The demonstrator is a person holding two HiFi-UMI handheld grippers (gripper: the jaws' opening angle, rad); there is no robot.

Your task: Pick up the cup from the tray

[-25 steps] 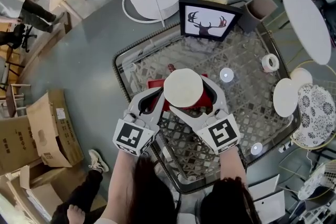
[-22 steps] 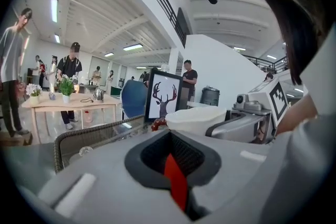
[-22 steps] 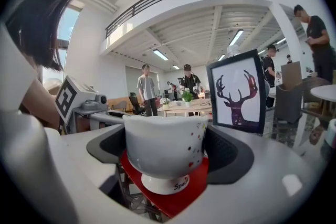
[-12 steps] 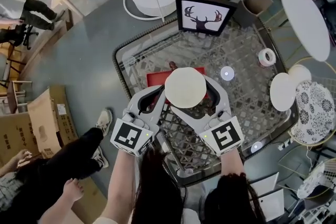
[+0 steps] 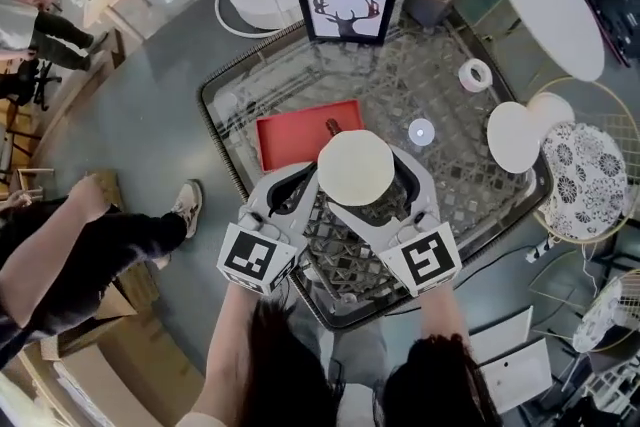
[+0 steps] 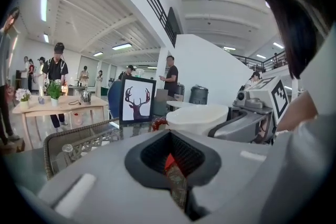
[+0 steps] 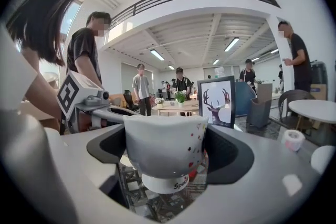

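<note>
A white footed cup (image 5: 356, 167) hangs above the lattice table (image 5: 470, 130), with my right gripper (image 5: 366, 191) shut on its sides. In the right gripper view the cup (image 7: 165, 152) fills the space between the jaws, its foot free over the tabletop. The red tray (image 5: 295, 137) lies on the table behind and to the left of the cup, with a small brown thing (image 5: 332, 127) at its right edge. My left gripper (image 5: 292, 199) sits just left of the cup, jaws together and holding nothing. The left gripper view shows the cup (image 6: 197, 118) to the right.
A framed deer picture (image 5: 345, 7) stands at the table's far edge. On the table lie a tape roll (image 5: 474, 73), a small round light (image 5: 421, 131) and a white plate (image 5: 520, 135). Someone's leg and shoe (image 5: 185, 208) are on the floor at left. Round white tables stand beyond.
The cup has risen off the red tray in my right gripper and come toward me; the tray now lies bare behind it. A person's legs moved in at left.
</note>
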